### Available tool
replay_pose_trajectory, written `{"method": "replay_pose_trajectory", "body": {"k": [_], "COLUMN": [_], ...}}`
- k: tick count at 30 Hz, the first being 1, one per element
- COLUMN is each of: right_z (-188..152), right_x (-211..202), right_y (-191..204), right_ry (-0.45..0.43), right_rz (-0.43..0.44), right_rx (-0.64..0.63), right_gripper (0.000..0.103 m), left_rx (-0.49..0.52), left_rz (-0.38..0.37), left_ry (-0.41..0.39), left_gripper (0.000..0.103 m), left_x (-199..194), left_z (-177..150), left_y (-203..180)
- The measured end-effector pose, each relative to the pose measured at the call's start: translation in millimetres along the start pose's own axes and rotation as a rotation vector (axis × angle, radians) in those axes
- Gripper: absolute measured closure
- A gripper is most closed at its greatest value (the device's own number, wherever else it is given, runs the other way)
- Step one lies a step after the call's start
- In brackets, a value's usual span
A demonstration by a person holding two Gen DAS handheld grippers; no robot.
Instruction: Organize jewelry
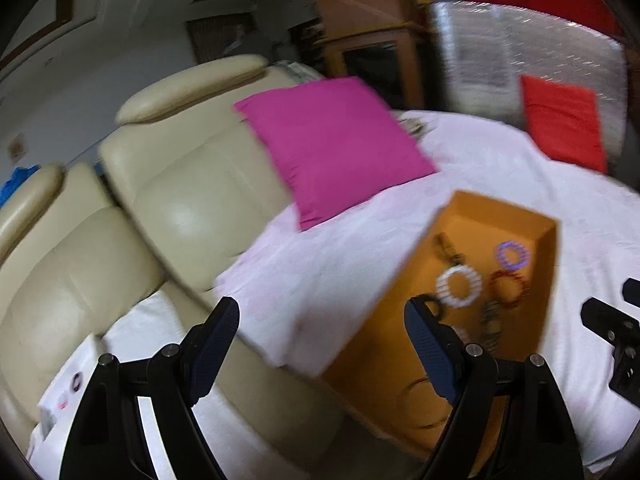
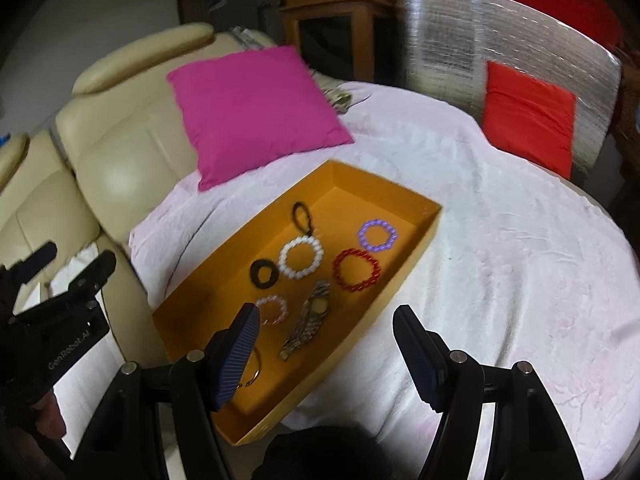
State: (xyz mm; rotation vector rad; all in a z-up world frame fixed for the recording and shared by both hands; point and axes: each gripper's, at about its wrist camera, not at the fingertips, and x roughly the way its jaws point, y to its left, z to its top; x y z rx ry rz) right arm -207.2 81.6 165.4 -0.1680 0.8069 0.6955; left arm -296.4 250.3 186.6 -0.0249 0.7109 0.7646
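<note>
An orange tray (image 2: 404, 276) (image 1: 548, 280) lies on the white-covered round table. In it lie a white bead bracelet (image 2: 301, 259) (image 1: 459, 287), a red one (image 2: 356, 270) (image 1: 508, 289), a purple one (image 2: 377, 234) (image 1: 512, 255), a pale pink one (image 2: 272, 309), a black hair tie (image 2: 265, 273), a black cord loop (image 2: 301, 213), a patterned watch (image 2: 310, 320) and a thin bangle (image 2: 254, 372). My right gripper (image 2: 326, 320) is open and empty above the tray's near end. My left gripper (image 1: 322, 316) is open and empty over the table's left edge, beside the tray.
A cream leather sofa (image 1: 120, 220) stands left of the table. A magenta cushion (image 2: 256, 108) lies behind the tray, a red cushion (image 2: 528, 116) against a silver panel at the far right. A white box (image 1: 70, 388) with small items lies on the sofa seat.
</note>
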Motion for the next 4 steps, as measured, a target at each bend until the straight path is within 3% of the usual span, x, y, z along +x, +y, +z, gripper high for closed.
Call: {"method": "replay_pose_trajectory", "body": {"k": [4], "right_z": [-6], "right_x": [-19], "right_y": [-71], "right_ry": [-0.097], "right_rz": [-0.072], "right_rx": [0.119], "right_gripper": [0.030], "left_rx": [0.077], "left_rz": [-0.166], "left_ry": [-0.070], "left_gripper": [0.018], "left_x": [-17], "left_z": [19], "left_y": [-65]}}
